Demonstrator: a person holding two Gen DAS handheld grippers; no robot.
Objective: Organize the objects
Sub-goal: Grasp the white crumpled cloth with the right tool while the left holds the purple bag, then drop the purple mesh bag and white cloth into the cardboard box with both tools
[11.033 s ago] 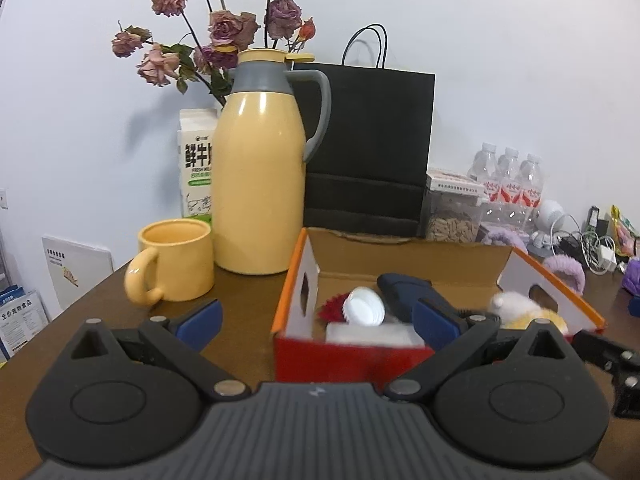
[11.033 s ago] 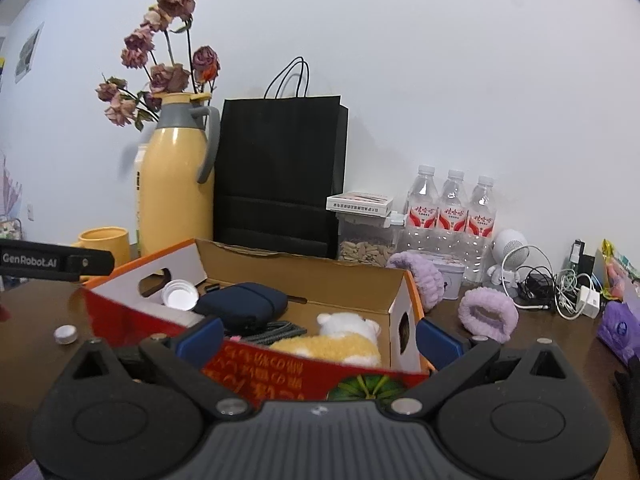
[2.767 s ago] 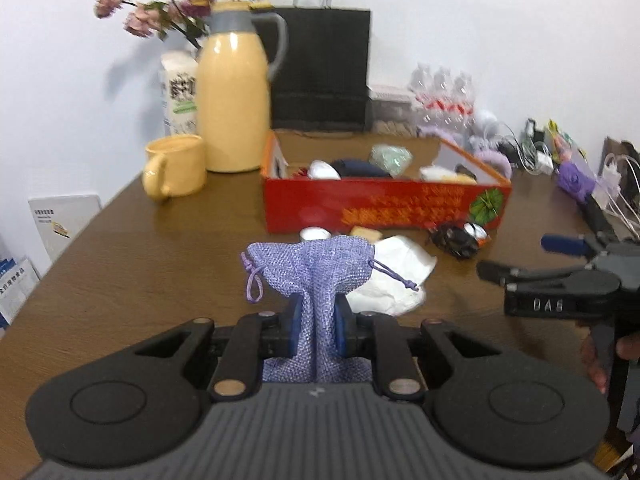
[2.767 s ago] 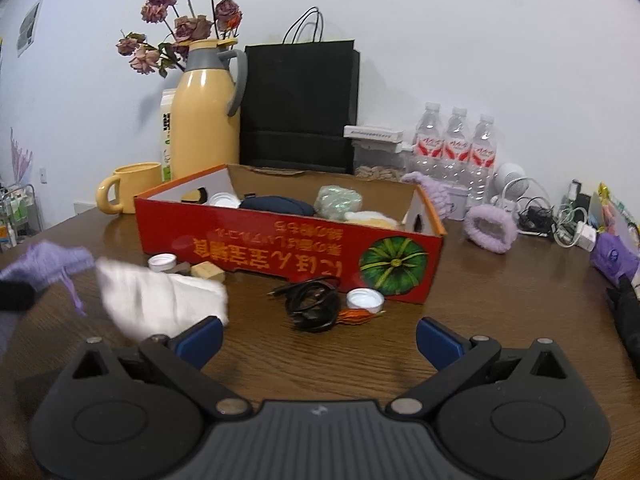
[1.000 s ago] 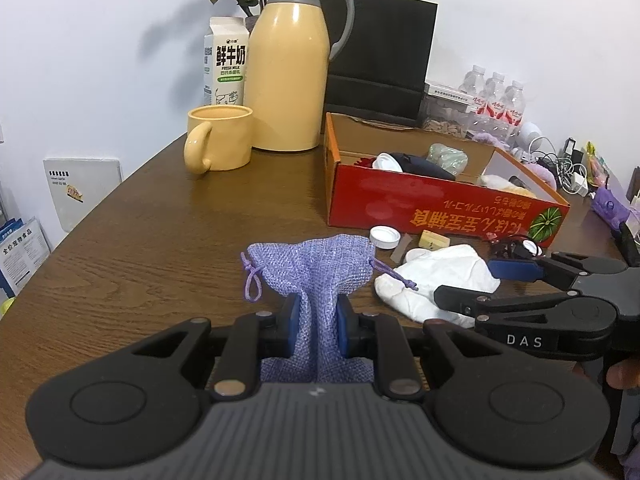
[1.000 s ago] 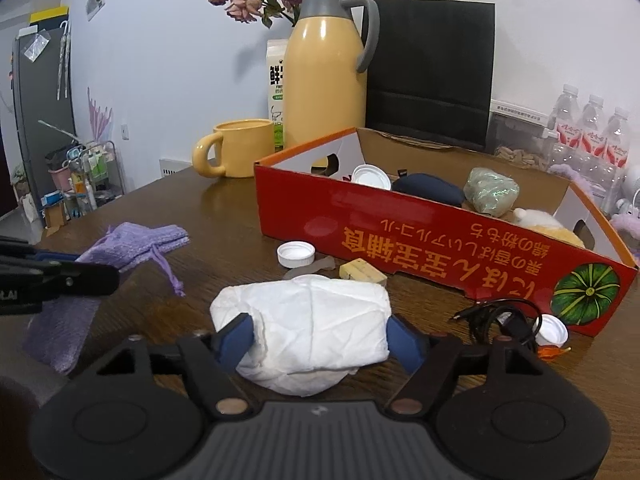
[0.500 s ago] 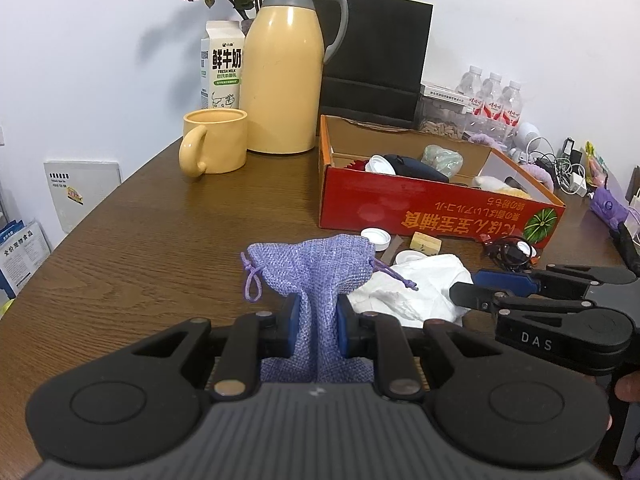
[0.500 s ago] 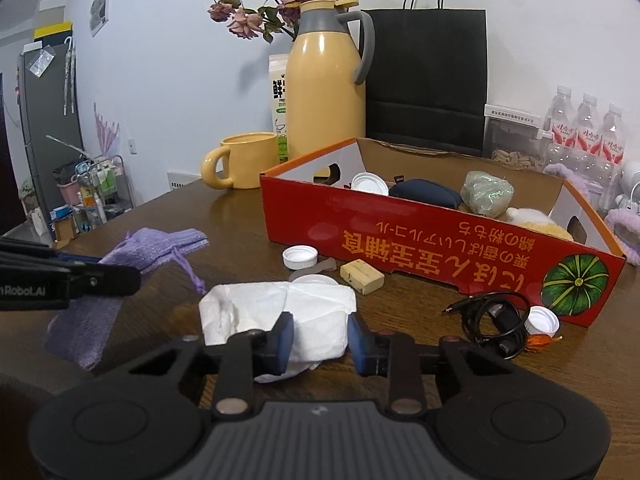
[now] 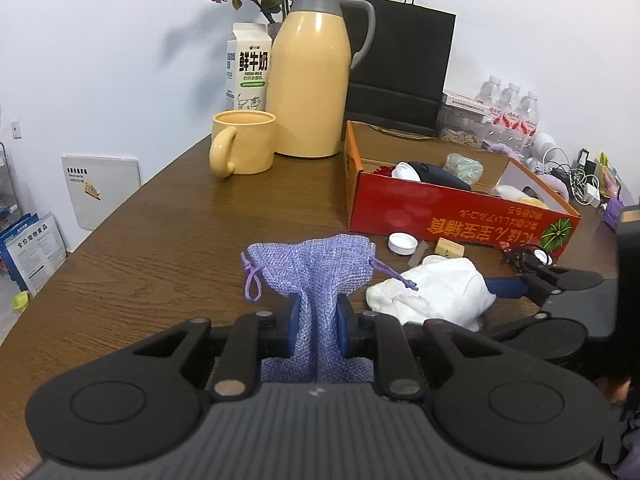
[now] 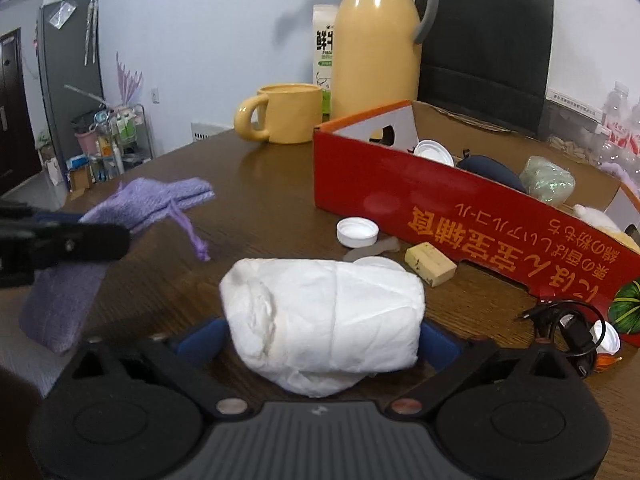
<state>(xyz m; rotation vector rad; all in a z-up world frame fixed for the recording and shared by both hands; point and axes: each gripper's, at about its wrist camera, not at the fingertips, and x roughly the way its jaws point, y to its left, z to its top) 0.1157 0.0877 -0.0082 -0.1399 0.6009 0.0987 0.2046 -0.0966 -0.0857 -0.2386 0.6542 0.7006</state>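
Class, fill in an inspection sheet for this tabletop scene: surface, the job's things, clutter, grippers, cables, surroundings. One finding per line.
Surface: brown wooden table, partly covered.
Job's things: purple drawstring pouch; white crumpled cloth bundle; red cardboard box holding a white cap, dark pouch and greenish bundle.
Clutter: loose white cap, small wooden block, yellow mug, yellow thermos, milk carton.
Grippers: left gripper jaws shut on the pouch; right gripper jaws straddle the cloth bundle, contact unclear.
Cables: black coiled cable by the box's front.
Surroundings: black paper bag, water bottles, white wall.
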